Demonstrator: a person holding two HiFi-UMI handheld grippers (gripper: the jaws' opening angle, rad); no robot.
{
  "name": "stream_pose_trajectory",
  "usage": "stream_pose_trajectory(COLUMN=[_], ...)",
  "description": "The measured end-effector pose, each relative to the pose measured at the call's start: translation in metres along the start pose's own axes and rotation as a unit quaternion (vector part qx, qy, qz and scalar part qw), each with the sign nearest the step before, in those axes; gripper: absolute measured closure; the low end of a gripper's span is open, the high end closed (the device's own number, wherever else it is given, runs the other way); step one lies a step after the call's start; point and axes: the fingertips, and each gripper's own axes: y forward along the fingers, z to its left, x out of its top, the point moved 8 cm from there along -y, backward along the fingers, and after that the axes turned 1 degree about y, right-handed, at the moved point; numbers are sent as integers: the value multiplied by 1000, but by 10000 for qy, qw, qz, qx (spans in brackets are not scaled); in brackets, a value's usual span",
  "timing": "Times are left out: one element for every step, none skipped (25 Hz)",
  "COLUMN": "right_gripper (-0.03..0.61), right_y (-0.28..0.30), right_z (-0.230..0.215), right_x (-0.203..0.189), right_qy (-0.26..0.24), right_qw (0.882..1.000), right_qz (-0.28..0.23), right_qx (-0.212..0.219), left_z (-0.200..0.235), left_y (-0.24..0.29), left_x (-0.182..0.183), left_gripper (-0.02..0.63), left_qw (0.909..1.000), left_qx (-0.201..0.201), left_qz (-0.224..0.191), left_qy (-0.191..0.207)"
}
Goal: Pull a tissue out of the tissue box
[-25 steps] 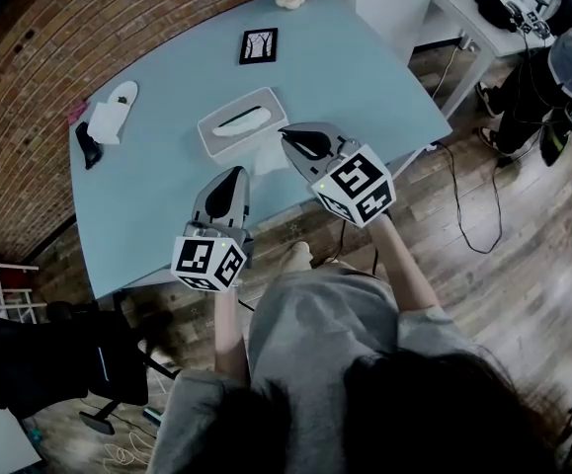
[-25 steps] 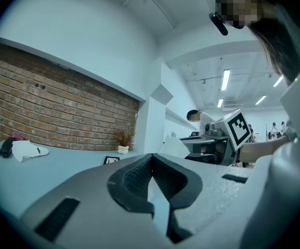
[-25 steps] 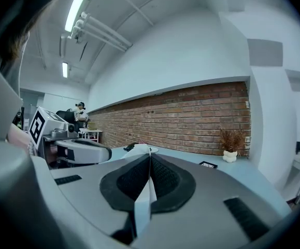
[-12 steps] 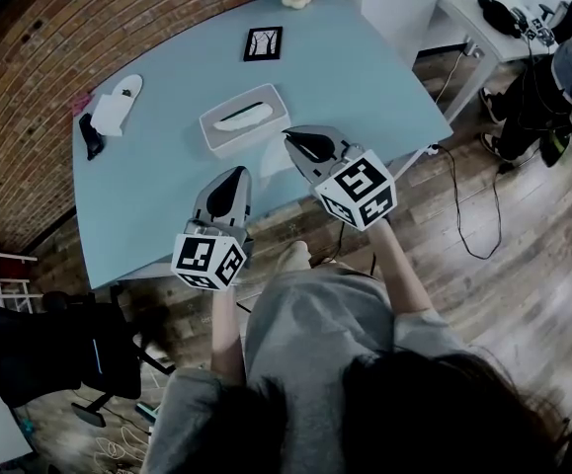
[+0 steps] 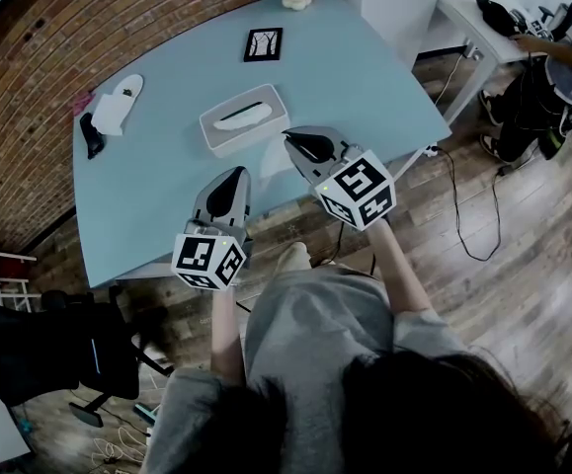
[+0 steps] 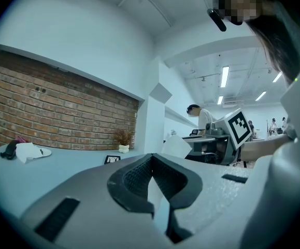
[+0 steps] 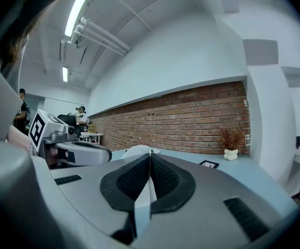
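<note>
Right tongs (image 5: 287, 134) closed on a white tissue sheet (image 5: 271, 162) held just beside the grey rectangular tissue box (image 5: 216, 126), its slot showing a second white tissue (image 5: 242, 119), on the light-blue tabletop (image 5: 167, 186); left tongs (image 5: 235, 172) closed, empty.

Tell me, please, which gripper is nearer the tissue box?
Right. The right gripper, shut on a tissue, sits just beside the tissue box; the left gripper hangs farther back, toward the person.
</note>
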Motion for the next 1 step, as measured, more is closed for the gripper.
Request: stream_pose_trajectory(right_gripper=[578], right_y=[0], right_z=[0], right_x=[0], right_qy=[1], right_qw=[10000], right_qz=[1], right_qx=[3], left_z=[0], left_y=[0], left_x=[0], left_gripper=[611], left_qw=[10000], left_qx=[2], left_qz=[3], left_qy=[-2])
